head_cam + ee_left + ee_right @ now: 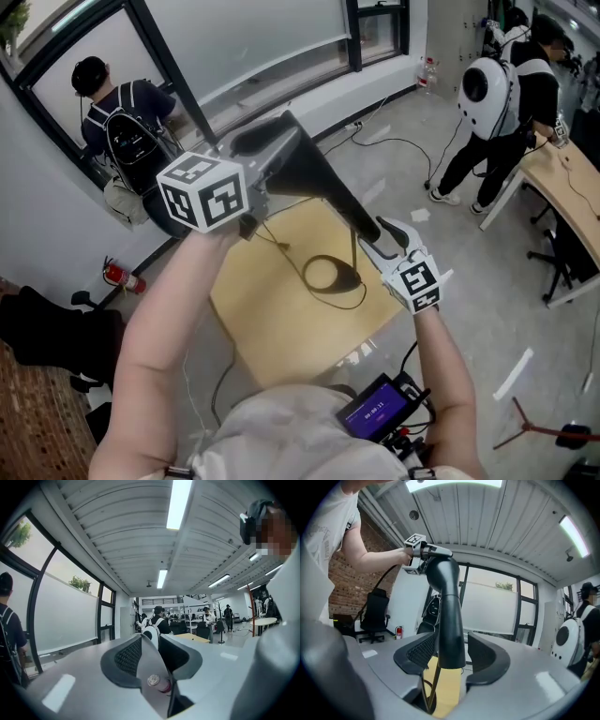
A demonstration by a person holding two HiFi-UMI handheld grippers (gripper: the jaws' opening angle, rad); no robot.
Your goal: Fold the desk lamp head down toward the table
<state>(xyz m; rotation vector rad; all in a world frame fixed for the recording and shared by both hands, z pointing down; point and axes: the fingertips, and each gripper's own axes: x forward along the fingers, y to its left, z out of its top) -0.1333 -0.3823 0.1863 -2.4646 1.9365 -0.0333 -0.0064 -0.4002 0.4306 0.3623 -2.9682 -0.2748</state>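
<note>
Left gripper (151, 644), held high, is clamped on the lamp head (267, 141), well above the table (272, 337). From there the arm (449, 611) slants down through the right gripper (449, 651), whose jaws stand apart around it. By my judgement, the left hand must swing the head downward.
</note>
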